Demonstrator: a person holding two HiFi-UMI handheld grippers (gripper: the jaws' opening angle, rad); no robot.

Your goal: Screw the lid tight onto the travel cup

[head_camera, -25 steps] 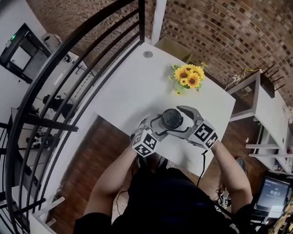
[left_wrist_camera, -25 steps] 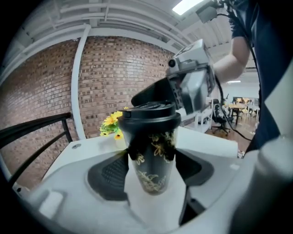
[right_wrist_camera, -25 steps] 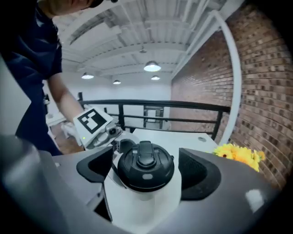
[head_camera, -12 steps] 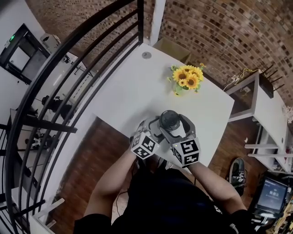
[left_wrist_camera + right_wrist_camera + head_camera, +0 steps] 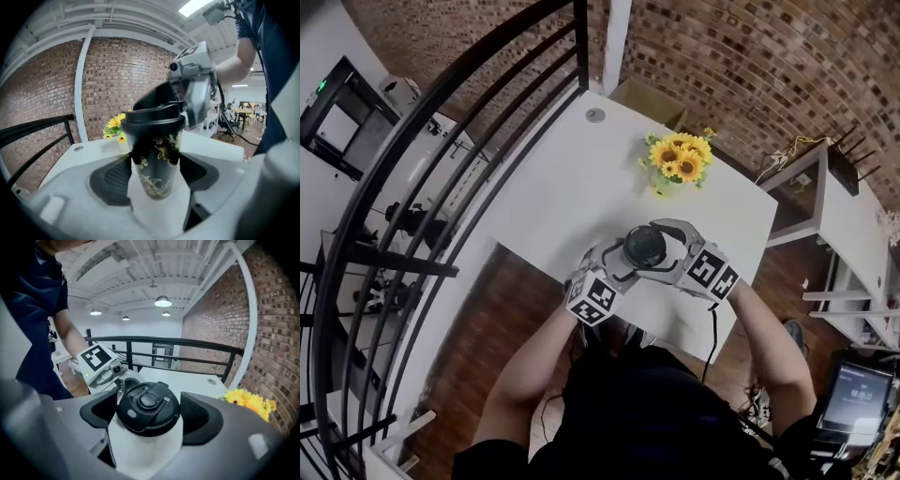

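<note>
travel cup (image 5: 157,159): upright, just in from the near edge of the worktop (image 5: 572,178), about midway along that edge; I cannot tell whether its base rests on the worktop or hangs just above it
lid (image 5: 147,406): black, sitting level on the cup's mouth, with the flip latch facing up
left claw (image 5: 154,176): jaws wide, with a pad pressed on each side of the cup's patterned wall below the lid; it has kept its place over the last second and acts as the anchor
right claw (image 5: 149,414): reaches the cup from the right, jaws closed round the lid's rim with a pad against each side
what changed: half a second ago the right claw's marker cube (image 5: 710,274) had swung in toward the person's body; now it is back out toward the worktop's near right corner, much where it was a second ago; the cup and left claw did not shift
meaning for the task: this reads as one back-and-forth wrist stroke about the lid; the lid shows no tilt, so tightening is probably well along, though nothing shows whether the thread is fully home
elsewhere: sunflowers (image 5: 678,159) stand well apart, near the far right edge, clear of both claws
</note>
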